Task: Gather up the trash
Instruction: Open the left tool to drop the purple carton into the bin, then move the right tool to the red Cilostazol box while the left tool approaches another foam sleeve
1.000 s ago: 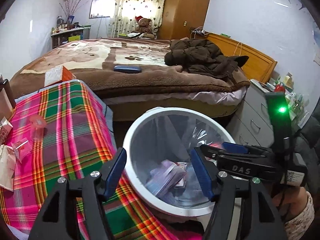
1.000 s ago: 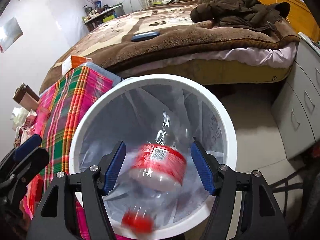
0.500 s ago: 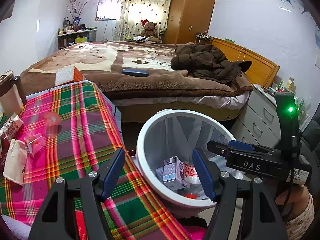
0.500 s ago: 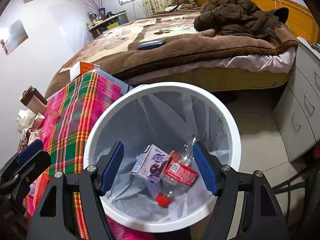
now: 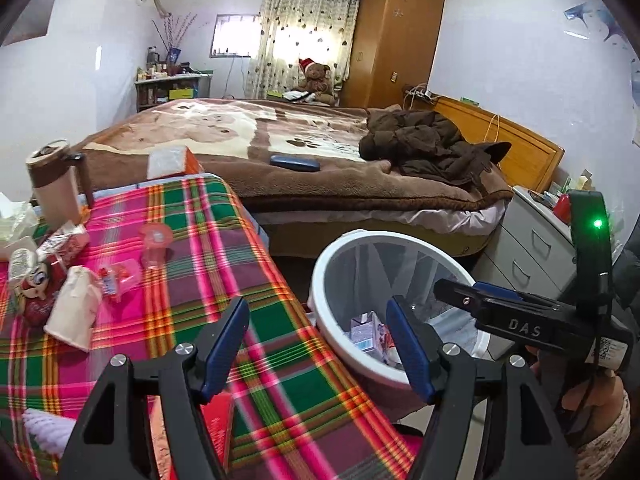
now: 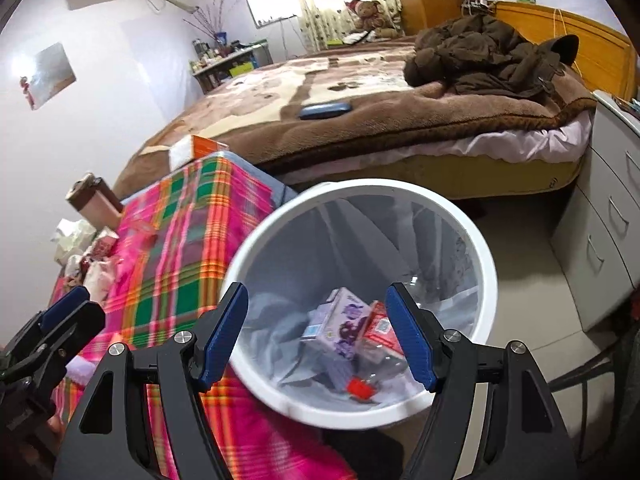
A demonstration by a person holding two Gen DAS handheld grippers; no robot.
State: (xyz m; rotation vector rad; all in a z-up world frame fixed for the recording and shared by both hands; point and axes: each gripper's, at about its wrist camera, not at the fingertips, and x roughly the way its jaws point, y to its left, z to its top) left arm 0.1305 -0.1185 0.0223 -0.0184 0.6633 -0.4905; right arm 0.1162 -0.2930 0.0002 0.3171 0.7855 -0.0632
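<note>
A white bin (image 6: 490,280) with a clear liner stands on the floor beside the plaid-covered table (image 5: 192,292). In the bin lie a purple drink carton (image 6: 344,320) and a clear bottle with a red label (image 6: 380,332) and a red cap (image 6: 360,388). My right gripper (image 6: 317,296) hovers open above the bin, nothing between its fingers. My left gripper (image 5: 317,312) hangs over the table's edge by the bin (image 5: 332,248); its jaws are opening and hold nothing. On the table's left lie a crumpled paper bag (image 5: 74,312), a clear cup (image 5: 155,244) and small wrappers (image 5: 120,274).
A bed with a brown blanket (image 5: 320,184), a dark coat (image 5: 428,148) and a blue case (image 5: 295,163) fills the room behind. A grey drawer unit (image 6: 600,240) stands right of the bin. A brown tumbler (image 5: 56,188) and an orange tissue box (image 5: 172,162) stand at the table's far side.
The bottle has fallen from between my right fingers into the bin, and the carton has settled beside it. Both grippers have drawn back and up; the left has swung toward the table.
</note>
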